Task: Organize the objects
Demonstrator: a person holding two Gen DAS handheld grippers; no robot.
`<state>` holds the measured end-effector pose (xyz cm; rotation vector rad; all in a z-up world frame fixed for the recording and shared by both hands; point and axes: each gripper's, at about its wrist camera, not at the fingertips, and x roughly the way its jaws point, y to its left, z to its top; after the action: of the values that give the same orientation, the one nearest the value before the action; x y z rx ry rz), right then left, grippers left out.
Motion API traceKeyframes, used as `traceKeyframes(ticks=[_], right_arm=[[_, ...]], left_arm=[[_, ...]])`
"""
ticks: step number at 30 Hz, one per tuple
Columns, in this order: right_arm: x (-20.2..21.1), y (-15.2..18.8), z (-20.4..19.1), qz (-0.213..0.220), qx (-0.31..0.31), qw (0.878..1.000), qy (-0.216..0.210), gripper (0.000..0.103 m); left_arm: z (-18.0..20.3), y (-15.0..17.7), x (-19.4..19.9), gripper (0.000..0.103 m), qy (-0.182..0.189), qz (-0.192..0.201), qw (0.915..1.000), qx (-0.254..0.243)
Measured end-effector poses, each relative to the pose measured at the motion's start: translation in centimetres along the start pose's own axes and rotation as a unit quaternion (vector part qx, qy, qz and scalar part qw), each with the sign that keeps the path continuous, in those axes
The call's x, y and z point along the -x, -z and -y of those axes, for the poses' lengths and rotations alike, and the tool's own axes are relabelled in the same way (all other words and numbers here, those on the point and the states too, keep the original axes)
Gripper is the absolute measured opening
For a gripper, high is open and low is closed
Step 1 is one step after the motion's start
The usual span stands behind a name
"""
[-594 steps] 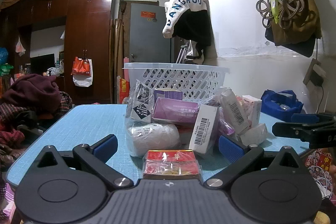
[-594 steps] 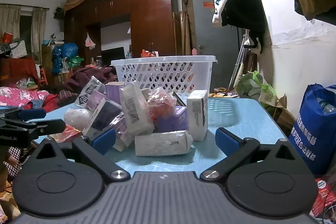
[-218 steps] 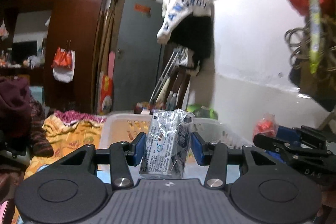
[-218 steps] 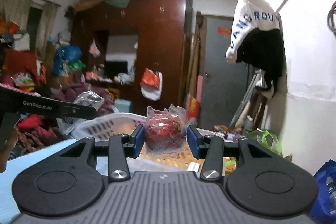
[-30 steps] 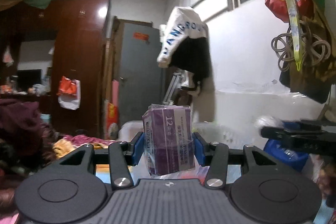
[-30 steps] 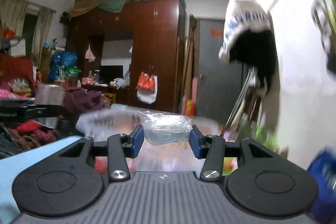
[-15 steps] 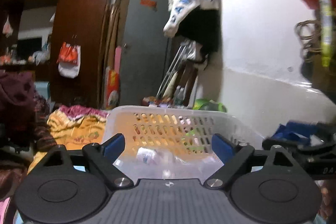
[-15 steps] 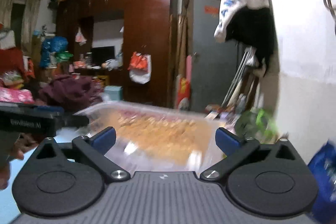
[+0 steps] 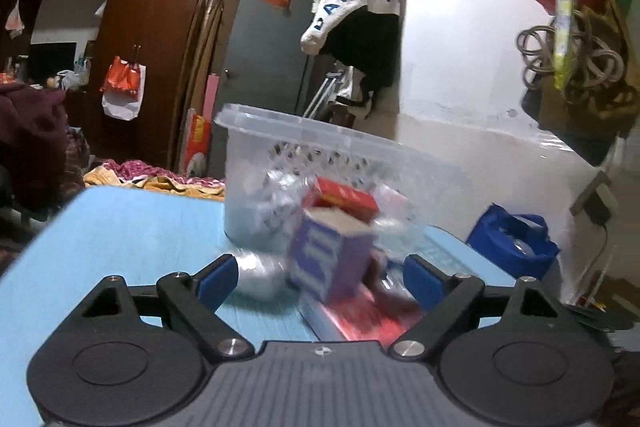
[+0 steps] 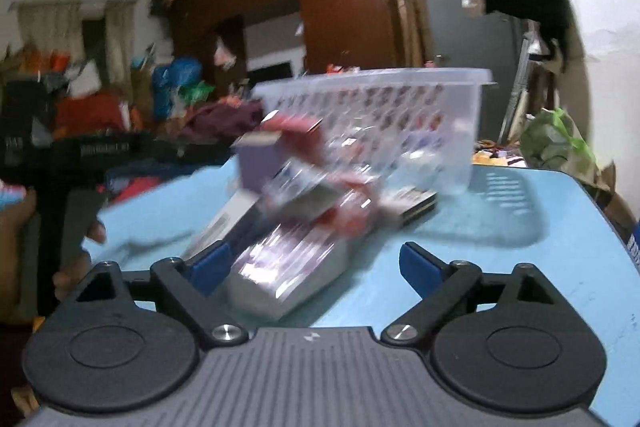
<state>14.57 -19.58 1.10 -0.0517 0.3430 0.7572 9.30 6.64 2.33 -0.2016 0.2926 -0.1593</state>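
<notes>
1. Right now we see a purple box (image 9: 332, 259) standing tilted on the blue table (image 9: 120, 227), between the spread fingers of our left gripper (image 9: 320, 277) but not touching either blue pad; a red packet (image 9: 360, 315) lies flat under and just behind it, and a pale wrapped bundle (image 9: 260, 271) sits just beside the left pad.
2. Both jaws of our left gripper stand wide apart and hold nothing.
3. From the right wrist view, a shiny purple pack (image 10: 288, 271) lies flat on the table, nearer the left finger of our right gripper (image 10: 316, 269), with a blurred heap of boxes and a red wrapped item (image 10: 344, 203) just behind it; whether the pack touches the pad we cannot tell through the blur.
4. Our right gripper is likewise wide open and empty.
5. Behind both heaps stands the white perforated basket (image 9: 360, 155), toward the table's far edge, with several packets showing through its wall.
6. To the basket's left in the left wrist view, the table runs bare up to its far-left corner; in the right wrist view a bare stretch lies to the right of the heap, toward the right edge.
7. Beyond the table we see a dark wooden wardrobe (image 9: 160, 27), a grey door (image 9: 264, 47), and a blue bag (image 9: 516, 243) on the floor by the white wall.
</notes>
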Motion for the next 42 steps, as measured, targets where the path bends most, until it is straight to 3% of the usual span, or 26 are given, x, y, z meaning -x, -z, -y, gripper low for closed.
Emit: traceKeyframes(ticks=[3,5,7,10,15,17,19,23,28,30,31,32,42], right_arm=[[-1.3,0.1,-1.2,-0.017,0.027,0.999,0.004,0.090],[-2.0,0.1,-1.4,-0.021,0.033,0.999,0.010,0.082],[-2.6,-0.1,-1.1,-0.025,0.031,0.999,0.012,0.064],[-1.6,0.7,-0.7,-0.014,0.020,1.000,0.009,0.061],[-0.2,2.2,-1.1,0.003,0.016,1.000,0.023,0.061],[0.1,2.4,-1.0,0.008,0.018,0.999,0.029,0.061],[0.0,2.6,-1.2,0.013,0.019,0.999,0.031,0.061],[0.2,2.9,-1.2,0.023,0.023,0.999,0.038,0.060],[0.4,3.3,-1.0,0.032,0.022,0.998,0.044,0.060],[0.6,3.4,-0.9,0.035,0.022,0.998,0.049,0.060],[0.6,3.4,-0.9,0.036,0.023,0.998,0.050,0.060],[0.7,3.5,-0.8,0.037,0.024,0.998,0.054,0.060],[1.8,3.8,0.4,0.042,0.021,0.996,0.078,0.060]], left_arm=[[1.4,1.8,1.6,0.092,0.009,0.001,0.9997,-0.024],[2.5,2.6,2.0,0.092,0.015,-0.008,0.9992,-0.037],[3.6,3.5,2.1,0.092,0.016,-0.010,0.9982,-0.056],[4.7,4.8,1.9,0.091,-0.009,-0.008,0.9961,-0.088],[4.5,5.6,1.7,0.086,-0.008,-0.002,0.9969,-0.078],[5.1,5.8,1.4,0.066,-0.019,-0.003,0.9960,-0.087],[5.4,6.2,1.3,0.054,-0.018,-0.006,0.9953,-0.095],[6.3,7.3,1.5,0.046,-0.025,0.011,0.9919,-0.124],[7.1,7.8,2.1,0.046,-0.036,0.035,0.9880,-0.146],[7.3,7.8,2.1,0.057,-0.040,0.040,0.9870,-0.150],[7.4,7.8,2.1,0.070,-0.041,0.042,0.9866,-0.152],[7.4,7.8,2.0,0.076,-0.043,0.044,0.9864,-0.152],[8.2,7.3,0.3,0.078,-0.027,0.012,0.9886,-0.147]])
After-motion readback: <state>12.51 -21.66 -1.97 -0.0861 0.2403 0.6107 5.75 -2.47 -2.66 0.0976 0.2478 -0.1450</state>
